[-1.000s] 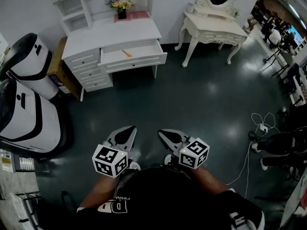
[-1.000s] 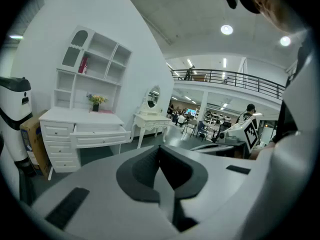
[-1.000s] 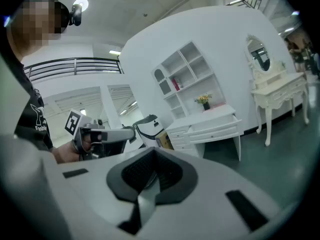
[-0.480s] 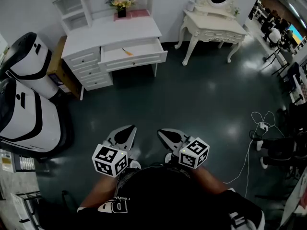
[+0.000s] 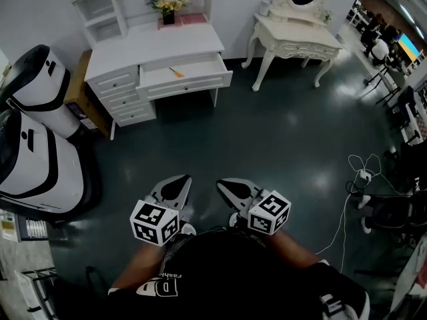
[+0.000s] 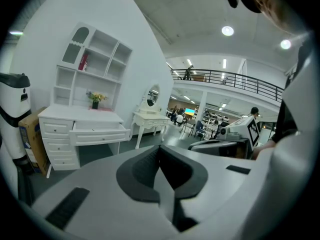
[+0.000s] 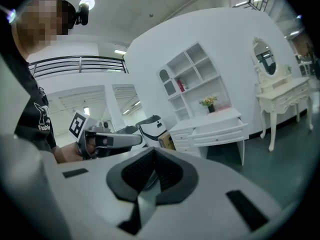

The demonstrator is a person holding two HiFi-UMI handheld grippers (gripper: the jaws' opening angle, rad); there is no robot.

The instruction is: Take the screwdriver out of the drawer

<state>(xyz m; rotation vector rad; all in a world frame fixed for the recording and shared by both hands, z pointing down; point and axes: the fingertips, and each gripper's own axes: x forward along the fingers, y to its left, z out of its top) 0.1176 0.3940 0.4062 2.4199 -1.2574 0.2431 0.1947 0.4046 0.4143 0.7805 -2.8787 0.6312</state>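
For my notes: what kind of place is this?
Probably a large hall staged with furniture: a white desk, an ornate dressing table, and a railed balcony above.

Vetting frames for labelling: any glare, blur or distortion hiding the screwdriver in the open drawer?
Head view: sharp, evenly lit; lamp glare on the floor, none on the drawer; screwdriver tiny but visible. Left and right gripper views: heavy fisheye bending, dark corners; drawer front-on, screwdriver hidden.
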